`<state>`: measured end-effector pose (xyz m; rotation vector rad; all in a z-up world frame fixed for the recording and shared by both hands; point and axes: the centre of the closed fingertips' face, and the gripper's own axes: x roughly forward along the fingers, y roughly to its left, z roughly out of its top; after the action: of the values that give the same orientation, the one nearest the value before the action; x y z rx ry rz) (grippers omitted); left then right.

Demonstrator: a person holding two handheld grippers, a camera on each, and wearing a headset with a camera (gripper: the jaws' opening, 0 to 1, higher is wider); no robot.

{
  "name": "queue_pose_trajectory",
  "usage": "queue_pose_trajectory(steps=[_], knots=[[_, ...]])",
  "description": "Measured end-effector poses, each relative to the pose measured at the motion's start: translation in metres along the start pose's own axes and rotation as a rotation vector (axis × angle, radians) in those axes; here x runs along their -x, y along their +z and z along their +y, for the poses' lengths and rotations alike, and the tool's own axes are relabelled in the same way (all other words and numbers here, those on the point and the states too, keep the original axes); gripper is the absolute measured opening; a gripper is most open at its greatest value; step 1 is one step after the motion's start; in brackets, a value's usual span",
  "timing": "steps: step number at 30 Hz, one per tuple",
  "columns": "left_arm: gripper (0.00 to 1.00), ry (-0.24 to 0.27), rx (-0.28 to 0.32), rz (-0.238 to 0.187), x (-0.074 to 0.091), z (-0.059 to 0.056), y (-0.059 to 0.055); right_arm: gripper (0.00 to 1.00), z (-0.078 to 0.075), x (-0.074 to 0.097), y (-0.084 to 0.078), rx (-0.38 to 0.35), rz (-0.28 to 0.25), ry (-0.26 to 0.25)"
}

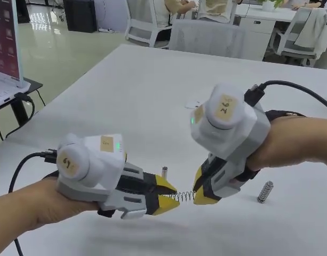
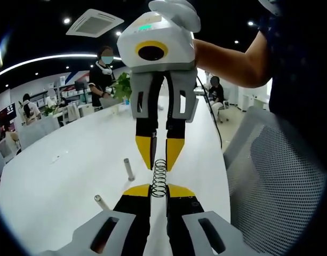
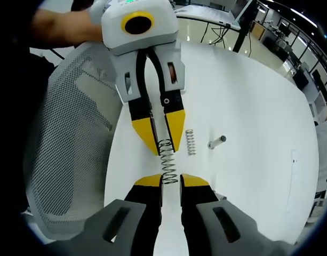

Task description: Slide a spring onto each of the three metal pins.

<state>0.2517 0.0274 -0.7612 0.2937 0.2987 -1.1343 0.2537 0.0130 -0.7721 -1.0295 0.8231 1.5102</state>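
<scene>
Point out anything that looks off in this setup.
One spring is pinched at both ends, the left gripper on one and the right gripper on the other, held in the air beside an upright pin, not on it. A second spring lies loose on the table.

White table [image 1: 152,90], matte top, seen from its near end. Left of it: an open laptop [image 1: 4,53], screen lit, on a dark stand [image 1: 19,104]. Beyond the far edge: a grey mesh chair [image 1: 206,37], a white-framed chair [image 1: 144,26] and a white cabinet [image 1: 259,29]. Left gripper view: a standing person [image 2: 102,74] beside a leafy plant [image 2: 120,85]. Overhead are a ceiling vent [image 2: 94,22] and a curved light strip [image 2: 46,57]. Right gripper view: a mesh seatback [image 3: 72,133] just beside the table edge.
</scene>
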Motion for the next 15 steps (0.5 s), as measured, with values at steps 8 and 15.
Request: queue_pose_trajectory(steps=[8, 15], knots=[[0.02, -0.006, -0.004, -0.019, -0.001, -0.004, 0.007, 0.12, 0.002, -0.004, -0.005, -0.009, 0.003, 0.012], [0.02, -0.01, -0.006, -0.037, 0.0, -0.005, 0.012, 0.12, 0.004, -0.007, -0.008, -0.016, 0.006, 0.02]])
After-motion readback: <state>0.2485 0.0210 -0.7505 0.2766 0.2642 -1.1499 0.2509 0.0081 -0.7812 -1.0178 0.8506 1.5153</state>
